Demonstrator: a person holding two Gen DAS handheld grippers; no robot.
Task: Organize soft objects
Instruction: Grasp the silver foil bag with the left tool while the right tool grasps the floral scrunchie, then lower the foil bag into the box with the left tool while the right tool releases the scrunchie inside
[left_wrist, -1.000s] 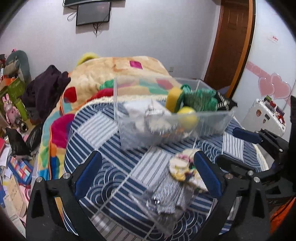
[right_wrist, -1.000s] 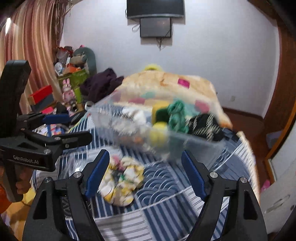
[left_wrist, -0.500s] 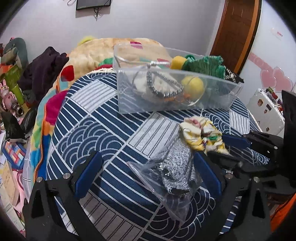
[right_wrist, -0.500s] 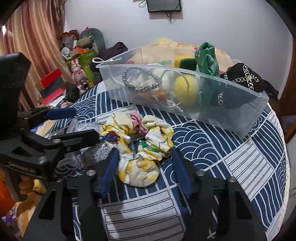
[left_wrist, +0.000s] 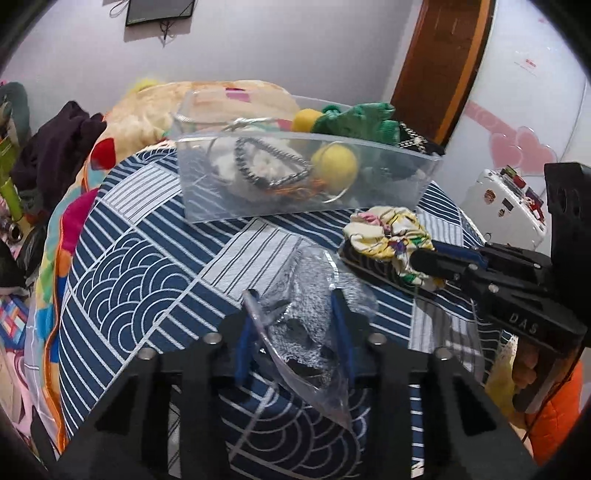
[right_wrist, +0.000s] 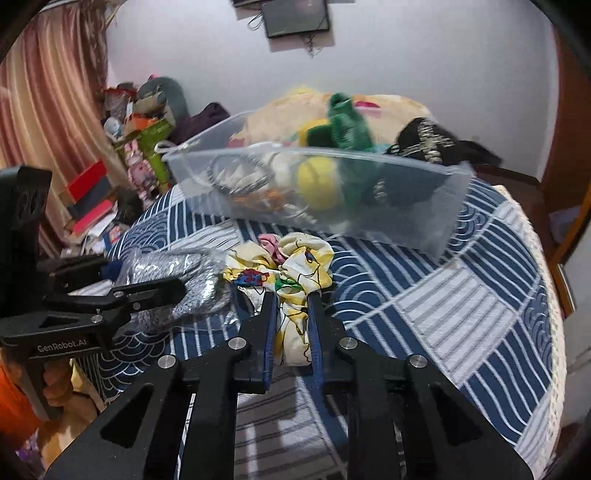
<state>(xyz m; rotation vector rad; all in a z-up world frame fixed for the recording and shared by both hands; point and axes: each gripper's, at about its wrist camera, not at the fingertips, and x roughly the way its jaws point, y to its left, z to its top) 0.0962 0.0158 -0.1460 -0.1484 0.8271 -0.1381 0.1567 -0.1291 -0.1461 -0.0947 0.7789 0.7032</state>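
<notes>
Between the right gripper's (right_wrist: 290, 295) blue pads, which stood wide a second ago, the yellow floral scrunchie (right_wrist: 286, 266) is now pinched tight. Beside it the left gripper (left_wrist: 295, 314), fully spread a moment back, is closing its jaws around the clear bag of grey fabric (left_wrist: 310, 325), and the film already crumples against both pads. Both soft pieces look ready to lift. Beyond both sets of tips, a little apart, the clear bin (left_wrist: 369, 199) waits on the blue patterned cloth (left_wrist: 140, 258).
</notes>
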